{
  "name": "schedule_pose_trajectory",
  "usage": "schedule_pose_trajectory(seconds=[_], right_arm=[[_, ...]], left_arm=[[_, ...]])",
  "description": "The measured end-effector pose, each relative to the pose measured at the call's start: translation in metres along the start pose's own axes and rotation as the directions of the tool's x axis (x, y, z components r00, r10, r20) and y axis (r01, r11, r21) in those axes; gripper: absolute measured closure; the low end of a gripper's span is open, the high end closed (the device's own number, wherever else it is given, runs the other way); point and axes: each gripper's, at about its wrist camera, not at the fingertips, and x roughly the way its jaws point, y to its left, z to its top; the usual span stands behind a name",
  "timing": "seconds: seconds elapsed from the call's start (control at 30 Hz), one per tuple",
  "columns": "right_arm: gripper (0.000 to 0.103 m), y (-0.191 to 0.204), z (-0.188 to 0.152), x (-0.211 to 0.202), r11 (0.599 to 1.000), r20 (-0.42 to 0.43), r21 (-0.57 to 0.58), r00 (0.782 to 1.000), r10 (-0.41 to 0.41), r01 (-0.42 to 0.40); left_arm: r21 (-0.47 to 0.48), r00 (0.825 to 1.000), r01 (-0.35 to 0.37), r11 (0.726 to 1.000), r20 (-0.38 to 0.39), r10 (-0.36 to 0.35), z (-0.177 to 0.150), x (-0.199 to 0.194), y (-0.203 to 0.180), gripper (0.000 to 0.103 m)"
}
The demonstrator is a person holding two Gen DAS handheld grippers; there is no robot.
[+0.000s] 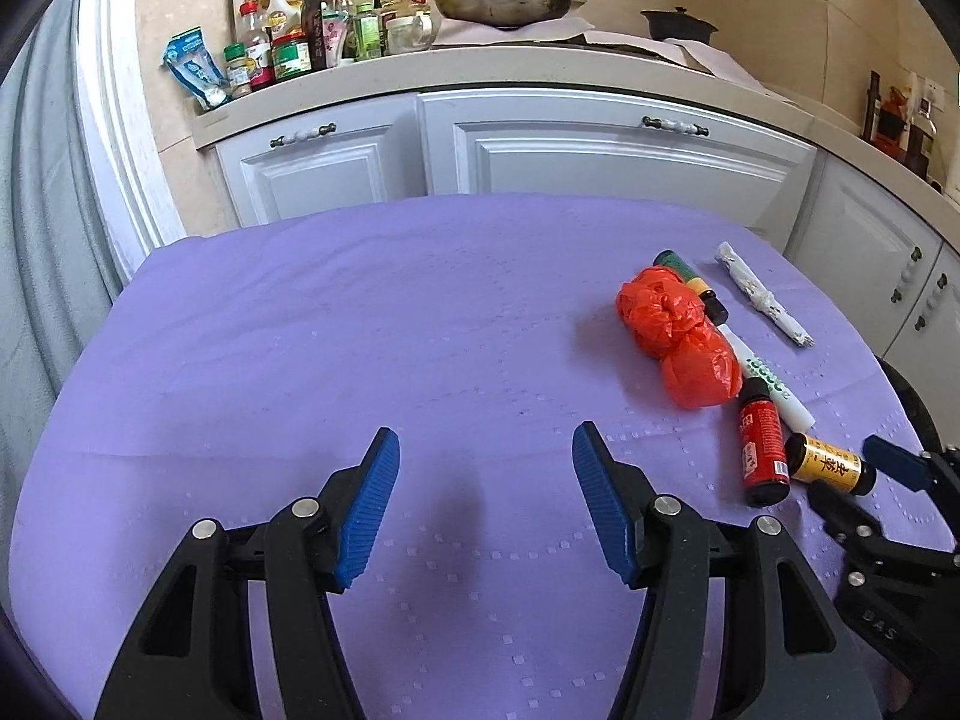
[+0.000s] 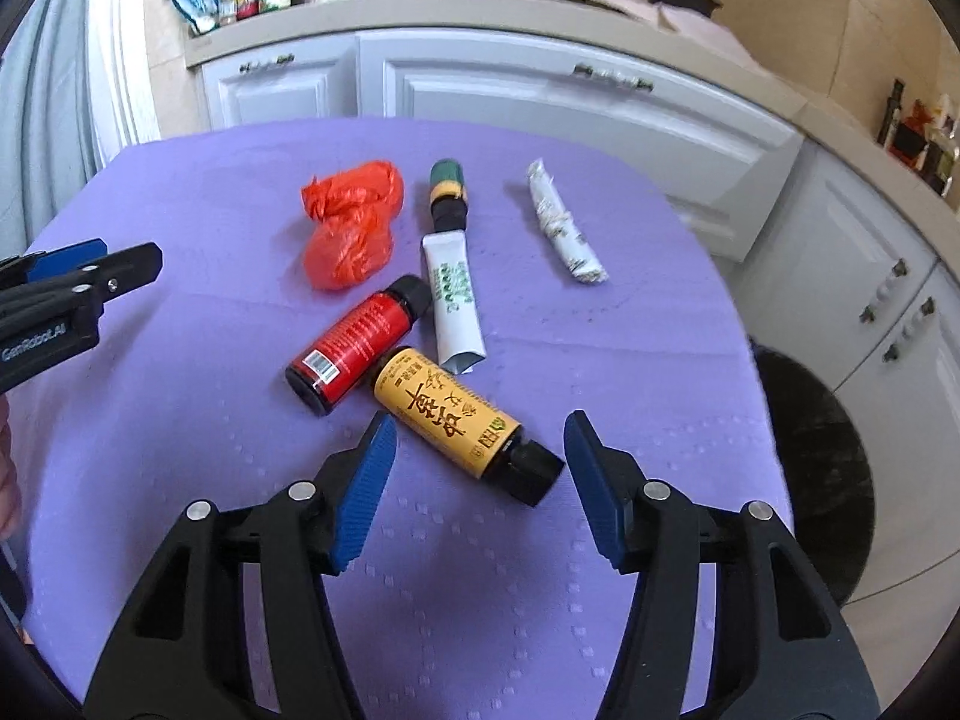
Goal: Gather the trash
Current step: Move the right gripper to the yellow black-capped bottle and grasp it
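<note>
Trash lies on a purple-covered table (image 2: 180,450): a crumpled red plastic bag (image 2: 351,222), a small green-capped bottle (image 2: 449,192), a white tube (image 2: 456,306), a rolled paper wrapper (image 2: 564,225), a red-labelled bottle (image 2: 360,342) and a yellow-labelled bottle (image 2: 462,420). My right gripper (image 2: 480,462) is open, its fingers on either side of the yellow bottle's cap end, not touching it. My left gripper (image 1: 485,474) is open and empty over bare cloth, left of the trash. The red bag (image 1: 675,333) and yellow bottle (image 1: 831,465) show in the left wrist view.
A black round bin (image 2: 822,474) stands on the floor to the right of the table. White kitchen cabinets (image 1: 600,150) run behind the table, with bottles, jars and a pan (image 1: 501,3) on the counter. A white door frame (image 1: 114,90) is at the left.
</note>
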Motion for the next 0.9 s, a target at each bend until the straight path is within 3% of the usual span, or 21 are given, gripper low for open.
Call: schedule_pose_trajectory(seconds=[0.17,0.43,0.9], right_arm=[[0.064,-0.0043,0.001,0.0051,1.0,-0.019,0.01,1.0,0.013,-0.012],[0.074,-0.0024,-0.0004,0.0052,1.0,-0.022,-0.01,0.999,0.025,-0.025],[0.078,0.0028,-0.0038,0.0001,0.999,-0.013,-0.025,0.999,0.03,-0.031]], left_arm=[[0.008,1.0,0.008,1.0,-0.008,-0.008,-0.0009,0.0033,-0.0041,0.044],[0.006,1.0,0.003,1.0,-0.018,-0.003,-0.0035,0.0062,-0.0047,0.044],[0.006,1.0,0.001,1.0,-0.025,-0.001,-0.0047,0.0073,-0.0064,0.044]])
